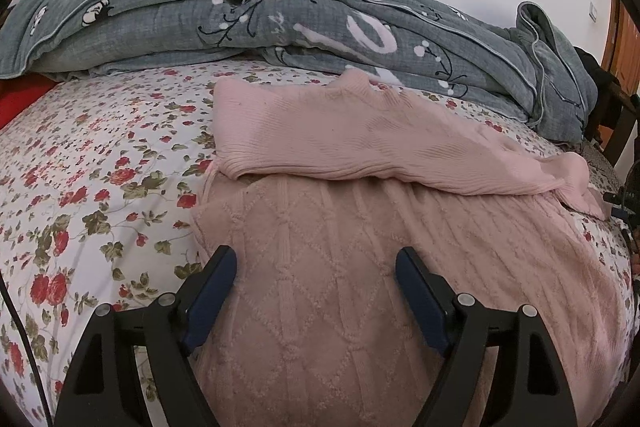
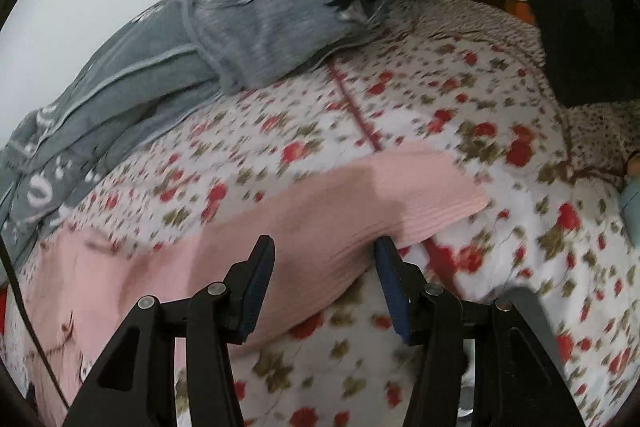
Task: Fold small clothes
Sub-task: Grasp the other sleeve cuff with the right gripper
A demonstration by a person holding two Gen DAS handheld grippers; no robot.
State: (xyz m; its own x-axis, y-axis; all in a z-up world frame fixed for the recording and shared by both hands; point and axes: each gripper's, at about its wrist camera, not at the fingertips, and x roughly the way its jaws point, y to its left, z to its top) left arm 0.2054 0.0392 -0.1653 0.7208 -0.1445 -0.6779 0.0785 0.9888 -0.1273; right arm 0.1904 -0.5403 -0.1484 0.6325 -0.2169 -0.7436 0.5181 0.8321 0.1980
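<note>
Floral bedsheet covers bed; grey quilt heaped along far edge by white wall. Left gripper hovers over pink sweater, jaws spread wide and opening, knit below them, pads not pressing it. Sweater lies flat mid-bed, cable-knit body nearest, collar toward quilt. Folded sleeve lies across chest, long axis running left to right, cuff end pointing right. Right gripper, picture blurred: jaws parted over sleeve near cuff; grip cannot be told.

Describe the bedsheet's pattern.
White with red roses and olive-green leaves; the bedsheet shows sharpest in the left wrist view.
</note>
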